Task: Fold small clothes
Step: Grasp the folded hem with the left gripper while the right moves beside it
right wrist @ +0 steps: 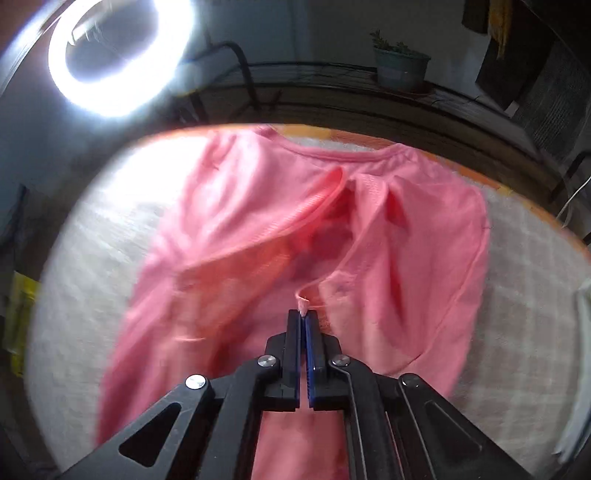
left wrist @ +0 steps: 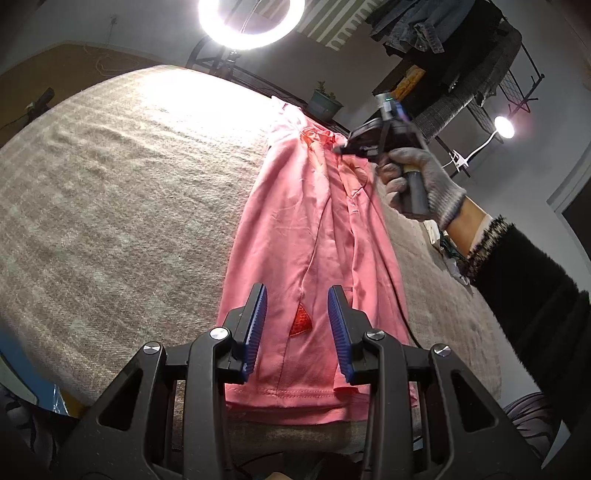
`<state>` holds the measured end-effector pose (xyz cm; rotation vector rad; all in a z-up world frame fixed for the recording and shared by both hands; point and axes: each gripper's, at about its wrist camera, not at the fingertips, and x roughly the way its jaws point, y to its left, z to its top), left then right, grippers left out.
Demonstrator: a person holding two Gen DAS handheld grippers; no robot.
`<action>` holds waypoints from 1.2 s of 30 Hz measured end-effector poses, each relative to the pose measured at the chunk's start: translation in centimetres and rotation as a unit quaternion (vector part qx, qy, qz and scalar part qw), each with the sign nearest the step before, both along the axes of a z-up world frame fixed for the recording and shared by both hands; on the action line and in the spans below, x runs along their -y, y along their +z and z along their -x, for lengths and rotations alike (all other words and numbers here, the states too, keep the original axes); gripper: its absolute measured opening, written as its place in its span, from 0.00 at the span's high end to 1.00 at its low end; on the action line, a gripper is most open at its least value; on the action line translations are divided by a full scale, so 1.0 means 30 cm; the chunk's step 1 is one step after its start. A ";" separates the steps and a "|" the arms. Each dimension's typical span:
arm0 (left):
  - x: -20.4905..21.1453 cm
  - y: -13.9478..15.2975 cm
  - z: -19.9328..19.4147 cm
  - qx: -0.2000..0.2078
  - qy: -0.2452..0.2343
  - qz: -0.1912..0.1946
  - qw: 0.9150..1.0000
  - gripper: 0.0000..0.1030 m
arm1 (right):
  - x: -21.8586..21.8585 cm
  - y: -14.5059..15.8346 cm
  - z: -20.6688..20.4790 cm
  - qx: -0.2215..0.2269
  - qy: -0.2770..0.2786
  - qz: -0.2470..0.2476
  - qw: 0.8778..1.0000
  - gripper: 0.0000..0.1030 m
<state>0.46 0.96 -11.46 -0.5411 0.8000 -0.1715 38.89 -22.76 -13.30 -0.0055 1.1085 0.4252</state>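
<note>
A pink shirt [left wrist: 314,229] lies lengthwise on the beige blanket-covered table [left wrist: 122,192], its hem at the near edge and its collar far away. My left gripper [left wrist: 297,295] is open, its blue pads [left wrist: 258,317] spread over the hem end, holding nothing. My right gripper [left wrist: 340,147], held by a gloved hand, is at the shirt's far collar end. In the right wrist view the right gripper [right wrist: 303,314] is shut on a pinch of the pink shirt [right wrist: 406,240] near the neckline, lifting folds of it.
A ring light [left wrist: 251,22] glares over the far table edge, with a potted plant [left wrist: 323,103] beside it. A clothes rack with dark garments [left wrist: 461,44] and a small lamp [left wrist: 503,127] stand at the right. The table's orange far edge [right wrist: 517,192] is close behind the collar.
</note>
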 end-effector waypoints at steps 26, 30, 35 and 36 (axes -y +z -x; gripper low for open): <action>0.202 0.038 0.031 0.024 -0.143 -0.090 0.985 0.67 | 0.377 0.225 1.030 0.007 0.007 -0.087 0.996 0.62; 0.314 0.010 0.015 0.017 -0.190 -0.149 0.970 0.67 | 0.383 0.138 1.167 -0.016 0.004 -0.086 0.996 0.62; 0.393 -0.073 -0.015 -0.011 -0.215 -0.207 0.954 0.88 | 0.371 0.008 1.226 -0.051 0.001 -0.076 0.996 0.62; 0.401 -0.084 -0.019 -0.010 -0.218 -0.213 0.953 0.90 | 0.364 -0.005 1.230 -0.053 0.005 -0.071 0.996 0.62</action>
